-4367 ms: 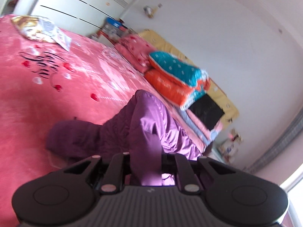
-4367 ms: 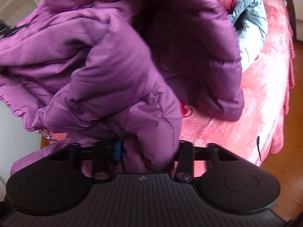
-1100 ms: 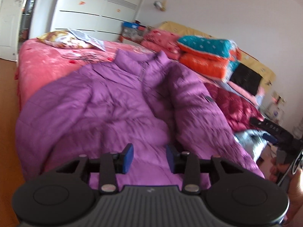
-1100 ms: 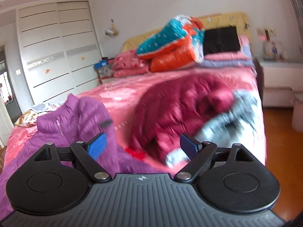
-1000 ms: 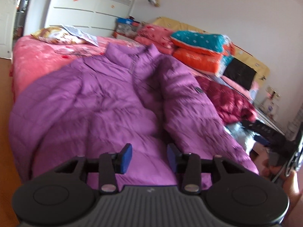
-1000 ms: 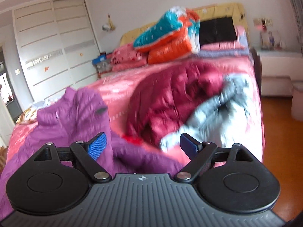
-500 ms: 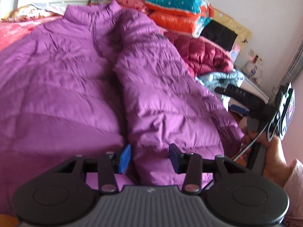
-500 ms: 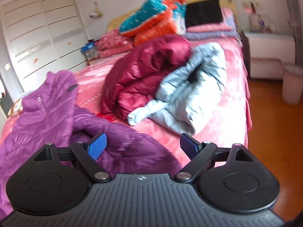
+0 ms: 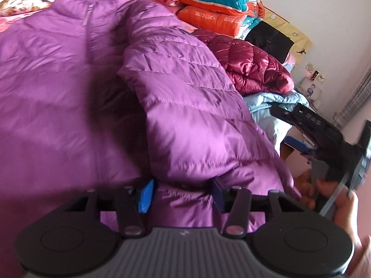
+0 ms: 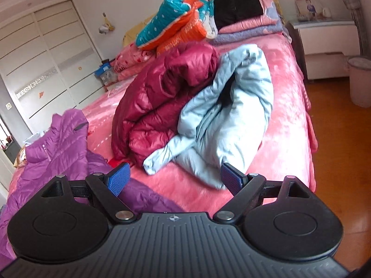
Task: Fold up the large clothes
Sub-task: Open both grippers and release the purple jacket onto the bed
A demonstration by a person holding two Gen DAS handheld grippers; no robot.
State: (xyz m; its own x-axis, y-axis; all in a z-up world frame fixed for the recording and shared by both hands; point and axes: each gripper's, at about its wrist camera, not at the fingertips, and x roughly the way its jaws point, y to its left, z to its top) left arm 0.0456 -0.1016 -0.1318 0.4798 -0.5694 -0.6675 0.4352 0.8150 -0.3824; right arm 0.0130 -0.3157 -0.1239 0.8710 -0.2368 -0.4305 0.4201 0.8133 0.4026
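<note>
A purple puffer jacket [image 9: 69, 97] lies spread front-up on the pink bed, collar far, one sleeve [image 9: 185, 111] folded over its front. My left gripper [image 9: 180, 193] is open, its blue pads on either side of the sleeve cuff and the jacket's near hem, not closed on them. In the right wrist view the jacket [image 10: 58, 148] shows at the lower left. My right gripper [image 10: 175, 179] is open and empty above the bed, right of the jacket; it also shows in the left wrist view [image 9: 308, 125].
A dark red puffer jacket [image 10: 160, 97] and a light blue jacket [image 10: 227, 115] lie heaped mid-bed. Folded quilts [image 10: 180, 27] stack at the headboard. A white nightstand [image 10: 324, 37] and bin [image 10: 360, 81] stand on the wooden floor at right. White wardrobe [image 10: 41, 69] at left.
My left gripper has moved in low to the folded sleeve's cuff, which now sits between the pads. My right gripper has drifted closer to the red and blue jackets, still open.
</note>
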